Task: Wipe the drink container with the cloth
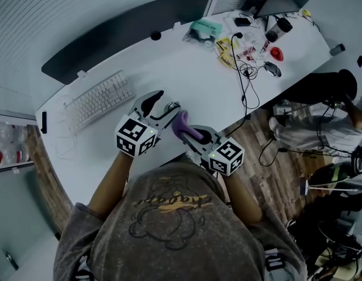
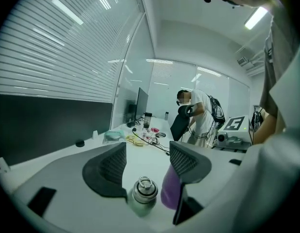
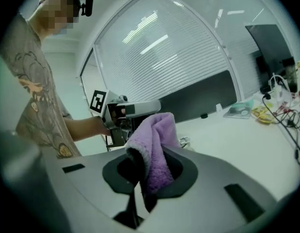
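A small steel drink container (image 1: 172, 106) with a loop cap stands upright between the jaws of my left gripper (image 1: 163, 108), held above the white desk (image 1: 192, 75). The left gripper view shows its cap (image 2: 142, 188) low between the two wide-set pads, close to the left one; my left gripper (image 2: 147, 154) grips it. My right gripper (image 1: 191, 134) is shut on a purple cloth (image 1: 183, 125) right beside the container. The cloth (image 3: 157, 140) bunches up out of the right gripper's (image 3: 150, 171) jaws, and its edge (image 2: 170, 188) hangs by the left gripper's right pad.
A white keyboard (image 1: 99, 100) lies left of my hands, with a dark screen (image 1: 128, 34) behind it. Cables, a teal packet (image 1: 204, 28) and a tumbler (image 1: 278, 28) clutter the far right of the desk. Another person (image 1: 309, 122) bends by a chair beyond the desk's right edge.
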Motion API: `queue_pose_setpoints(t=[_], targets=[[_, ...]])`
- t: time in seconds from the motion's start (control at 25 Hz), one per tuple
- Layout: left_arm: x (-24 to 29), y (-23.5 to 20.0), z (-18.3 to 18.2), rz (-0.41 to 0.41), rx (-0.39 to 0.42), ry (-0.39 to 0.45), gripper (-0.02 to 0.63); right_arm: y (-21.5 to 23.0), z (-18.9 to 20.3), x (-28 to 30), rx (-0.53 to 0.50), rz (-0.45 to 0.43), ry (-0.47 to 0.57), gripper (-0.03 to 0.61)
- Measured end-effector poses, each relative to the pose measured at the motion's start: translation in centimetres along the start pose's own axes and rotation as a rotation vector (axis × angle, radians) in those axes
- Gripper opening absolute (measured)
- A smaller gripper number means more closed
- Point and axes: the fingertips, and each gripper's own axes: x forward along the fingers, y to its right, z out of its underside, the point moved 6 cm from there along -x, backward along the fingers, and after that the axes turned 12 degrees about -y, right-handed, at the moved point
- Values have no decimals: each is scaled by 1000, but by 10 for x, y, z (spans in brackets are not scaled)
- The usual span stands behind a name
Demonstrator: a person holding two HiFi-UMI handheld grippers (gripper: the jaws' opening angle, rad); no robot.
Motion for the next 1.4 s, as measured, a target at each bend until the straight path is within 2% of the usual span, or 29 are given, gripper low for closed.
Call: queue_pose_setpoints(t=[0.6, 0.8, 0.96, 1.08, 1.4], targets=[[-35, -13, 7, -112, -88, 99, 268, 28, -19, -64, 34, 407, 238, 54], [-43, -13, 14, -158, -86, 128, 204, 28, -16, -65, 15, 463, 256, 54], [-43, -12, 17, -161, -70, 130, 102, 28, -16, -63, 4, 481, 267, 54], [-42, -13, 20, -175, -65, 131, 51, 25, -15, -61, -10, 489, 279, 54], [-33, -14, 36, -215, -82, 133, 28, 28, -9, -56, -2, 518, 293, 52]])
